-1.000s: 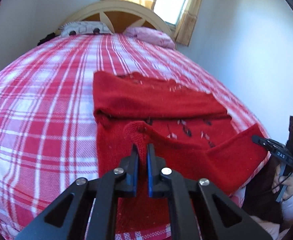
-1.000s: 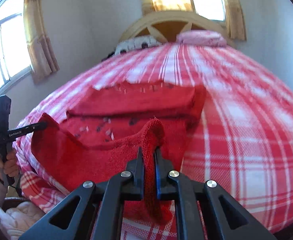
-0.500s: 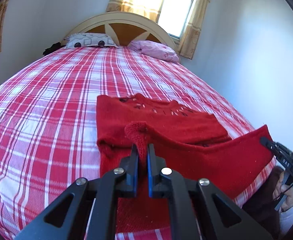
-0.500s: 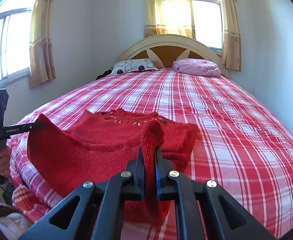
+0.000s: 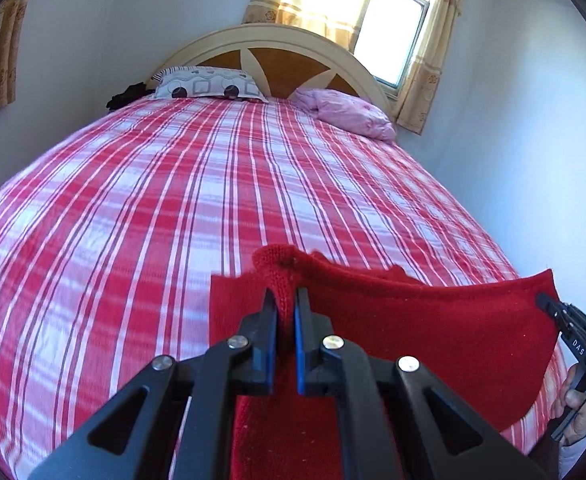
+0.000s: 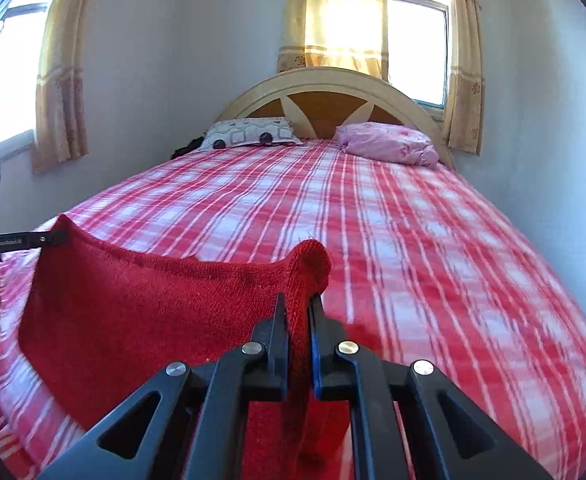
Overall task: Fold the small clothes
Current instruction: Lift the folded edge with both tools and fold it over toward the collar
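The left gripper (image 5: 286, 298) is clenched on one corner of the red knitted sweater (image 5: 433, 328), a bunched fold of knit poking up between its jaws. From there the sweater's top edge stretches taut to the right, held up above the near end of the red plaid bedspread (image 5: 153, 208), to the right gripper (image 6: 298, 306), which is clamped on the opposite corner. Straight ahead of both grippers, well beyond the sweater, a patterned pillow (image 6: 251, 132) and a pink pillow (image 6: 389, 143) lie against the arched headboard (image 6: 329, 92).
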`<state>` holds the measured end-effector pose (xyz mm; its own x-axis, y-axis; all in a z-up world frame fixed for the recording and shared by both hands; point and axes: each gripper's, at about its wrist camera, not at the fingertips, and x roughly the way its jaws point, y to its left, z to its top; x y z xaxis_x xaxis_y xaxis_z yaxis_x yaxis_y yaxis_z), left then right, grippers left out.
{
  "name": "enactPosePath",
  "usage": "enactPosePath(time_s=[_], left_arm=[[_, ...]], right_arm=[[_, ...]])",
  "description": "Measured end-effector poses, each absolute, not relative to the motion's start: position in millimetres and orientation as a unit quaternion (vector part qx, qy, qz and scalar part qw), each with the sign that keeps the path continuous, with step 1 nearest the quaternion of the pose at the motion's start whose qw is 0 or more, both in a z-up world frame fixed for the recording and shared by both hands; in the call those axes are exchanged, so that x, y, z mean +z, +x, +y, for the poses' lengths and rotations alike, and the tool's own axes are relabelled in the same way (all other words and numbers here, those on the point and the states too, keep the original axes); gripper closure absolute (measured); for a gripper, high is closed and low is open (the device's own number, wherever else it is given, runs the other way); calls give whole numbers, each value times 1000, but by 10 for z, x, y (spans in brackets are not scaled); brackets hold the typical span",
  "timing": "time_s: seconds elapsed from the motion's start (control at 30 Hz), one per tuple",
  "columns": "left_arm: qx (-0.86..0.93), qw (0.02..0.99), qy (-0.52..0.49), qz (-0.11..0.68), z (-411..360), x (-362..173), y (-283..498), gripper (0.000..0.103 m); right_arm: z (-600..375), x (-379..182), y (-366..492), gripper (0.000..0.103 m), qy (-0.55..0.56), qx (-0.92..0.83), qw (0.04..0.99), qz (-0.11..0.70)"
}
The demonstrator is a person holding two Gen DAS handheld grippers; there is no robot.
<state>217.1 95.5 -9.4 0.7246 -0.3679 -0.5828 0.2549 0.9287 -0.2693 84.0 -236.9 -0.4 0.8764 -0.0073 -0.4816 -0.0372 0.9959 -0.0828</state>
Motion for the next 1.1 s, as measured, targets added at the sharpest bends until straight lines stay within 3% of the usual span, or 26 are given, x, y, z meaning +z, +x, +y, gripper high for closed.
enactPosePath(time_s=[0.27,0.5,0.67,0.9,1.1], left_arm=[[-123,922,-78,358,724,-328,2892,95],[-78,898,-58,429,576,-1037,3227,95],[-70,895,-88,431,676,-1101,3227,86],[-53,902,-55,425,575,-1091,3206,84],[-26,905,-39,423,566,-1094,3214,67]], right_arm=[[-2379,-363,1696,96,-70,-35,956,281],[-2432,-972,2073,95,-92,-56,930,352],[-2423,-1212,2267,95,-108,-58,903,411],[-2155,-1314,2220,95,-216,-92,889,394],[-2053,-1332,2230,90,-270,-118,875,384]])
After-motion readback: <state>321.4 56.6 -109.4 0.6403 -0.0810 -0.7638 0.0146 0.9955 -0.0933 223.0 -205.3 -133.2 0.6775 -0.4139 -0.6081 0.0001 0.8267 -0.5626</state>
